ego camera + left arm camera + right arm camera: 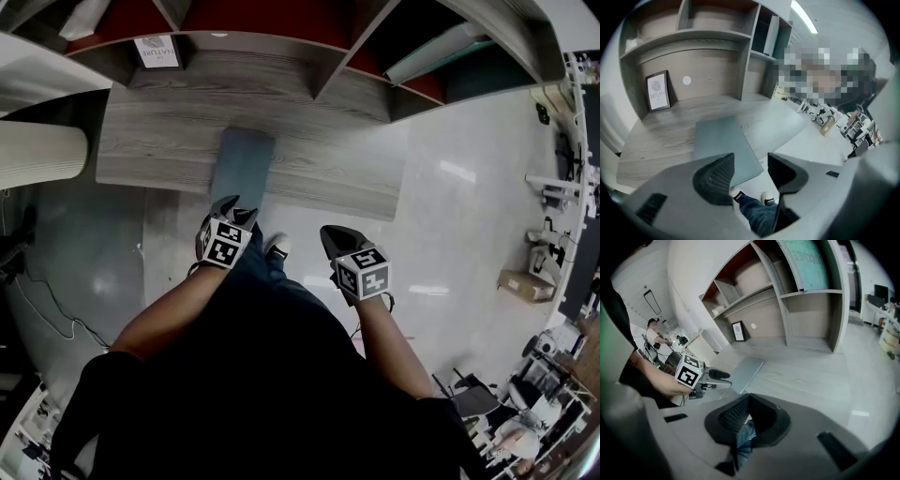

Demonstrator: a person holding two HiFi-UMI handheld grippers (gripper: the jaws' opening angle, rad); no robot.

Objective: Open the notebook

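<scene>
Though seemingly untouched, notebook lies just beyond left hand-held gripper.

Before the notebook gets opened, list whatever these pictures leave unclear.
- Notebook near end: head view, covered by left gripper.
- Its near corner: left gripper view, behind one jaw.
- Spine side: plain closed cover, no view shows it.
- Framed print lettering: right gripper view, too small.

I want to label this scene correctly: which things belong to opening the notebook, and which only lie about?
Job in hand:
- closed notebook on the desk
- left gripper, open
- right gripper, shut

Lying about:
- framed picture
- shelves
</scene>
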